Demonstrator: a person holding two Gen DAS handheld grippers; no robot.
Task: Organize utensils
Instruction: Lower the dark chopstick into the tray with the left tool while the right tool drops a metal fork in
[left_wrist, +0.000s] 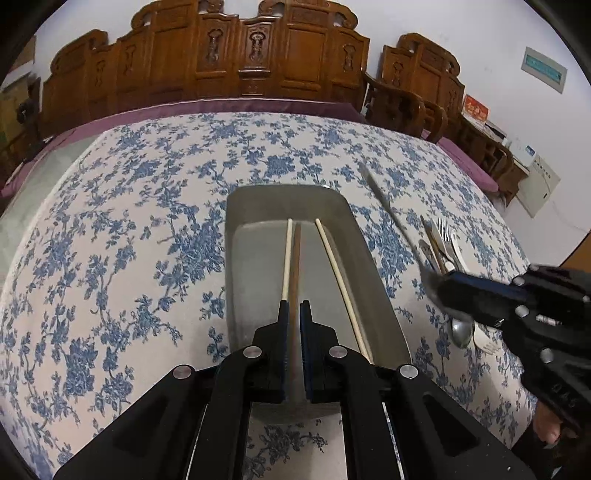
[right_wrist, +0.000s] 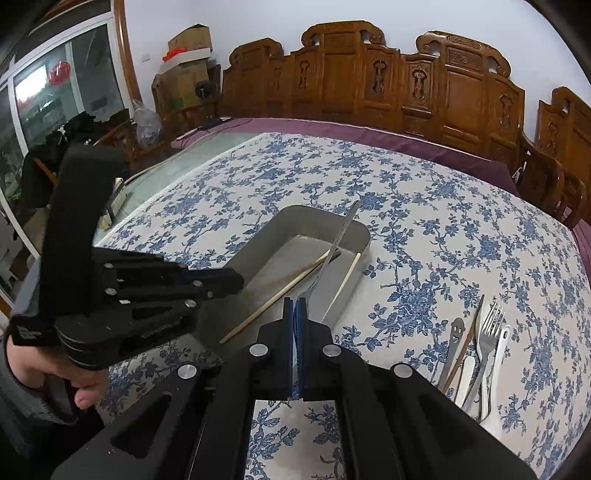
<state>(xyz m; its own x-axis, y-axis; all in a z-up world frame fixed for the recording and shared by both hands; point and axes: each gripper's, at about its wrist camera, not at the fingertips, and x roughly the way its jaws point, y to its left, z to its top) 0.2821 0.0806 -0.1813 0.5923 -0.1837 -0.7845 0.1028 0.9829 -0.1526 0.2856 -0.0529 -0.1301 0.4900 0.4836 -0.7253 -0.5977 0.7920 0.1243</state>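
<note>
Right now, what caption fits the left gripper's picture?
Left gripper holding a brown chopstick over the metal tray, two pale chopsticks inside.

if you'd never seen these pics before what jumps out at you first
Two black grippers meeting over a grey metal tray in the middle of a blue-flowered tablecloth. The left gripper is clamped on a brown chopstick above the tray; the right gripper pinches a metal utensil. More cutlery lies right of the tray.
</note>
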